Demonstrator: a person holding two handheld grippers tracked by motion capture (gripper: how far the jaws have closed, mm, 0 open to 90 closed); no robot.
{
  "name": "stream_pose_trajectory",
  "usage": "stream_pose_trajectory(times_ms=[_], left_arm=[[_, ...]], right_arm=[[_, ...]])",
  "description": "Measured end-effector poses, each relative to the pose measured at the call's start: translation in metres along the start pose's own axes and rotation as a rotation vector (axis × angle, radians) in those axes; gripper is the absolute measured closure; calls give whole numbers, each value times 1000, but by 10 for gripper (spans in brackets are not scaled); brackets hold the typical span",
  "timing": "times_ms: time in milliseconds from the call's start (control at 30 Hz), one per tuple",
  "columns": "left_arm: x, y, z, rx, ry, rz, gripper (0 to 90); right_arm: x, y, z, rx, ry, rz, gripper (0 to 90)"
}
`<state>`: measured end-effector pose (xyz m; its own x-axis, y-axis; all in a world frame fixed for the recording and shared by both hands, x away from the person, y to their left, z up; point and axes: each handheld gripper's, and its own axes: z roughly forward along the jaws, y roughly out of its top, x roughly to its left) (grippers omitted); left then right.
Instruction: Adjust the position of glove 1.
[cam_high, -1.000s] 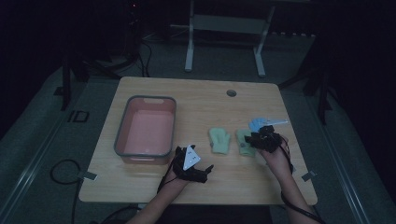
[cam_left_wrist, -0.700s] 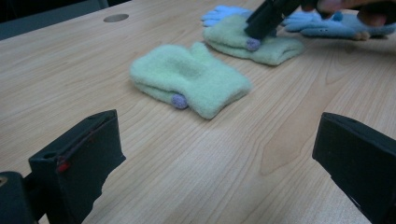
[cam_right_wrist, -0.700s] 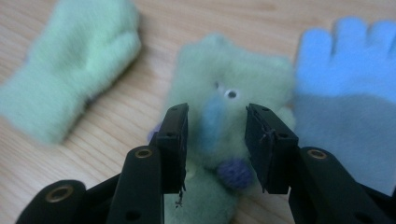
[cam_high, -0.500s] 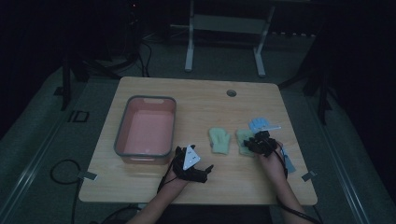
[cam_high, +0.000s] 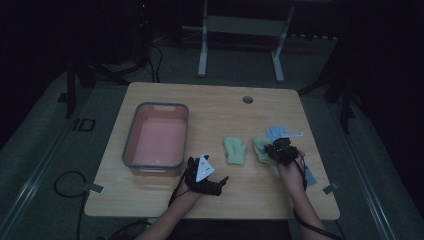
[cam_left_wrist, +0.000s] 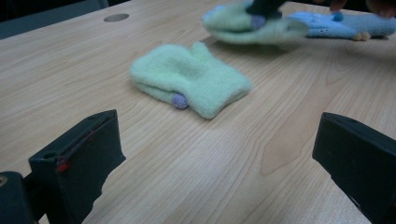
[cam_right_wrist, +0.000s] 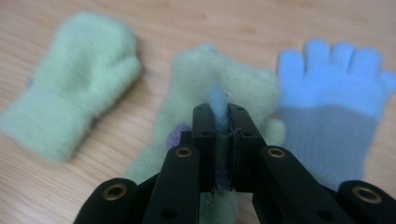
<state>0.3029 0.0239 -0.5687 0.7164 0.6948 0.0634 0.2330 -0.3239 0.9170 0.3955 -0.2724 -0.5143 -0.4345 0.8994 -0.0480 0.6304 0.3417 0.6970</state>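
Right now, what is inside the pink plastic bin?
The pink plastic bin has nothing visible on its floor in the high view; the strip behind its near wall is hidden.

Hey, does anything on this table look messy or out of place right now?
Nothing is spilled or damaged. The one oddity: the green mitten pinched by the right hand-held gripper is bunched up, while the other green mitten lies flat.

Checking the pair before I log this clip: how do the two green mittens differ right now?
The left green mitten lies free and flat on the table; the middle green mitten is pinched in the right gripper, whose fingers have just been closing on it. The left one lies clear of other things; the middle one lies beside the blue glove. Both are fuzzy, pale green, with a purple dot.
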Motion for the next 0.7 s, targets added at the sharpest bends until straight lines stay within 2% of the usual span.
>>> stream_pose_trajectory(times_ms=[67,200,333,467,700], left_arm=[[0,0,0,0,0,-1,16],[0,0,0,1,0,-3,16],[0,0,0,0,0,0,16],[1,0,0,1,0,-1,16],[1,0,0,-1,-3,0,16]], right_arm=[[2,7,-7,-29,-8,-1,833],[7,18,-16,-52,-11,-6,833],[25,38,-26,-78,-5,-31,833],[41,49,-27,-91,3,-37,833],[73,61,-19,-85,48,-57,833]])
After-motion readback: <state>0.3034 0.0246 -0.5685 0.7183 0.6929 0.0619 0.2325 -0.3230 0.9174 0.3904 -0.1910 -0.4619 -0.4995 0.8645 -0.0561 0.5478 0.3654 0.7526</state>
